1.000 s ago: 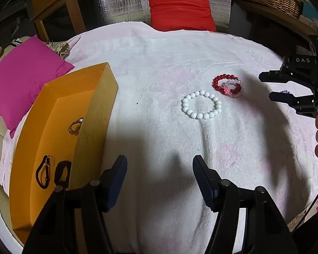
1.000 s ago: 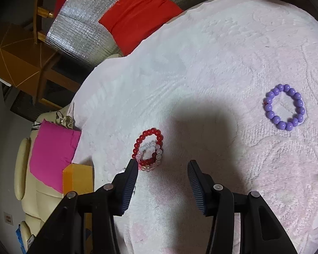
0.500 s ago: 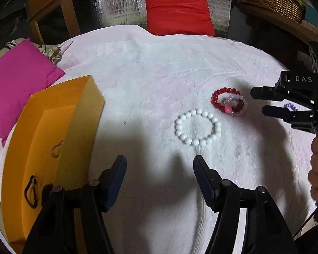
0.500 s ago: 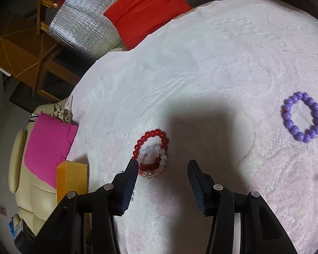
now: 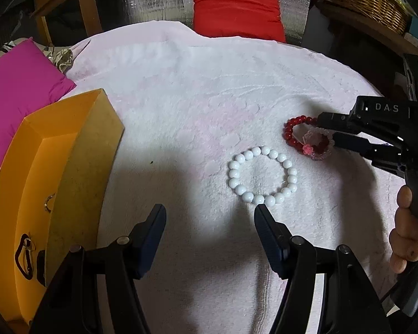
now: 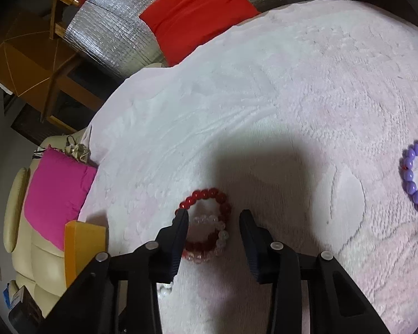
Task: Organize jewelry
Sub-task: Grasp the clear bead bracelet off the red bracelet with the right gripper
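Left wrist view: I see a big white fluffy blanket (image 5: 209, 89) that fills most of the picture. At about 9 o'clock sits a long orange box (image 5: 55, 172), open on top. Down inside it, near 8 o'clock, lie a small ring (image 5: 49, 203) and some dark loops (image 5: 23, 256). A pink pillow (image 5: 16, 89) lies behind the box at 10 o'clock, and a red pillow (image 5: 237, 11) is at 12 o'clock.

My left gripper (image 5: 210, 215) is at 6 o'clock. Its jaws are wide apart and nothing is between them. A white bead bracelet (image 5: 262, 178) lies flat on the blanket just past them, near the middle. The tip of the right-hand finger (image 5: 267, 228) is very close to its near beads; I cannot tell if they touch.

At 3 o'clock my right gripper (image 5: 327, 129) comes in, with a hand (image 5: 406, 228) on its grip. It is at a red bead bracelet (image 5: 306, 139) and a clear bead bracelet (image 5: 321, 146) with a tiny pink flower (image 5: 307, 148). The two lie piled together.

In the right wrist view, the right gripper (image 6: 213, 214) has just been closing. Its jaws are narrower now, with the red bead bracelet (image 6: 206, 194) and clear bead bracelet (image 6: 209, 220) between them. One finger (image 6: 178, 233) lies over the edge of the pile; the other stands clear, so nothing is squeezed yet. A purple bead bracelet (image 6: 412, 178) lies alone at 3 o'clock.
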{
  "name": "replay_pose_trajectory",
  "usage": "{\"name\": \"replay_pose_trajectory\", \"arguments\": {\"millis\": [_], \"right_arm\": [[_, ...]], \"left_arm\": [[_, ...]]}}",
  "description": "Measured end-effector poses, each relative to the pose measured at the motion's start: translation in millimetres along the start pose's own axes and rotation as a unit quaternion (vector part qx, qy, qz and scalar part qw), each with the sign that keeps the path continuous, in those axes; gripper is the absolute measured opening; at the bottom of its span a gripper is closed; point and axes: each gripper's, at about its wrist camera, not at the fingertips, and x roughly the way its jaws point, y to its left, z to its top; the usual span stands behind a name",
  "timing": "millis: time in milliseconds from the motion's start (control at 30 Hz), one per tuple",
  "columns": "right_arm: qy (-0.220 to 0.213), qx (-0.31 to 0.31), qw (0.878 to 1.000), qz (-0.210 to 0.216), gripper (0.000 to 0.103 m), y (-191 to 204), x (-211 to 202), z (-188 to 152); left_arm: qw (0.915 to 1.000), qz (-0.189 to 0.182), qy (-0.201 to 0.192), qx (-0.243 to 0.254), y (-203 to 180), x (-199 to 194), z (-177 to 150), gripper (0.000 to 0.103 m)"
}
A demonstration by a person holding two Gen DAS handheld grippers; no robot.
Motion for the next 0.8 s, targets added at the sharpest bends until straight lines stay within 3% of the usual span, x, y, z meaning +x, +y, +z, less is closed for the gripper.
{"name": "replay_pose_trajectory", "arguments": {"millis": [100,233,333,700,800], "right_arm": [[0.001,-0.007,1.0,-0.003,0.033,3.8,5.8,-0.6],[0.002,-0.026,1.0,-0.015,0.017,9.2,6.6,-2.0],[0.004,-0.035,0.999,-0.01,0.012,10.7,1.6,-2.5],[0.018,-0.019,1.0,-0.007,0.012,-14.0,-16.5,-2.4],[0.02,-0.012,1.0,0.011,0.013,-14.0,-19.2,-0.6]], "left_arm": [[1.0,0.0,0.003,-0.001,1.8,0.7,-0.4,0.067],[1.0,0.002,0.003,0.003,1.8,0.3,-1.2,0.067],[1.0,0.002,0.005,0.002,2.5,0.7,-2.8,0.067],[1.0,0.002,0.008,0.003,-6.0,4.1,-5.3,0.067],[1.0,0.001,0.002,0.005,-9.3,2.6,-1.5,0.067]]}}
